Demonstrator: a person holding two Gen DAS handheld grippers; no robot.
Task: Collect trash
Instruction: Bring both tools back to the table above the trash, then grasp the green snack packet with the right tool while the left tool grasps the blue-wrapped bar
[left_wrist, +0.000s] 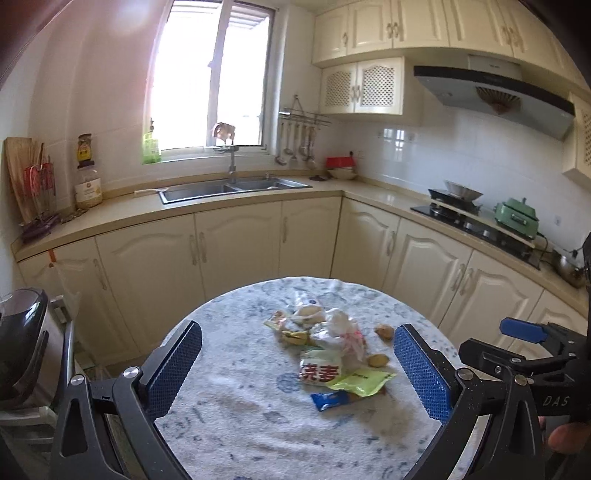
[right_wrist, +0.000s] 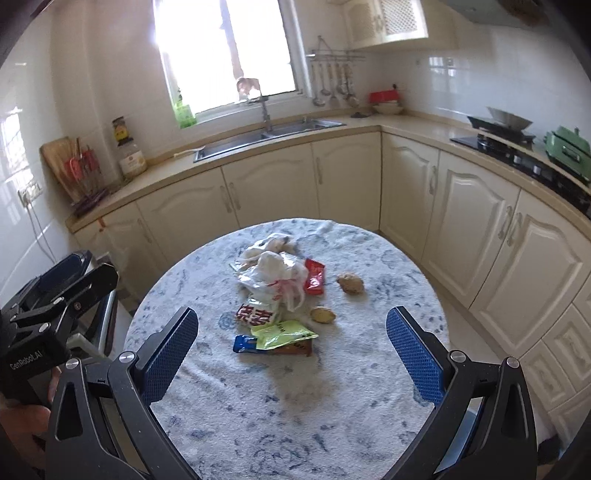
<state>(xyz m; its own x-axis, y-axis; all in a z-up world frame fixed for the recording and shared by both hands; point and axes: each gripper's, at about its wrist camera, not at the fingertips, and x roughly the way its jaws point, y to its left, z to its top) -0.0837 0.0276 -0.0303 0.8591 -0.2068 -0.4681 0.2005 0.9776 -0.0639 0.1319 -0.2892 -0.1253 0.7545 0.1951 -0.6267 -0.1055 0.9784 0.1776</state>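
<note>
Here, a round desk (right_wrist: 332, 424) draped in a fuzzy white cloth with a blue marbled pattern carries a loose heap of trash near its middle. The heap holds a crumpled translucent plastic bag (right_wrist: 275, 275) with red print, a white packet with large red characters (right_wrist: 255, 315), a glossy lime-green pouch (right_wrist: 282, 334) lying partly over a flat blue wrapper (right_wrist: 244, 343), and a red foil wrapper (right_wrist: 314, 277) at the heap's right edge. Two lumpy tan pieces that look like ginger (right_wrist: 350, 283) sit apart from the wrappers on the right side, one nearer the pouch (right_wrist: 322, 314).

The left gripper (left_wrist: 297, 373) hangs above the near edge of the desk, its jaws spread wide and empty, the blue dimpled pads facing each other with the heap showing between them. The right gripper (right_wrist: 291, 360) is likewise spread wide with nothing between its textured blue pads, held over the near half of the desk, well short of the heap.

Beyond the desk, cream cabinets run under a beige counter with a double stainless steel sink (right_wrist: 269, 134). A steel wok (right_wrist: 508, 118) rests on the black stove, and a green lidded cooker (right_wrist: 567, 147) stands beside it.
</note>
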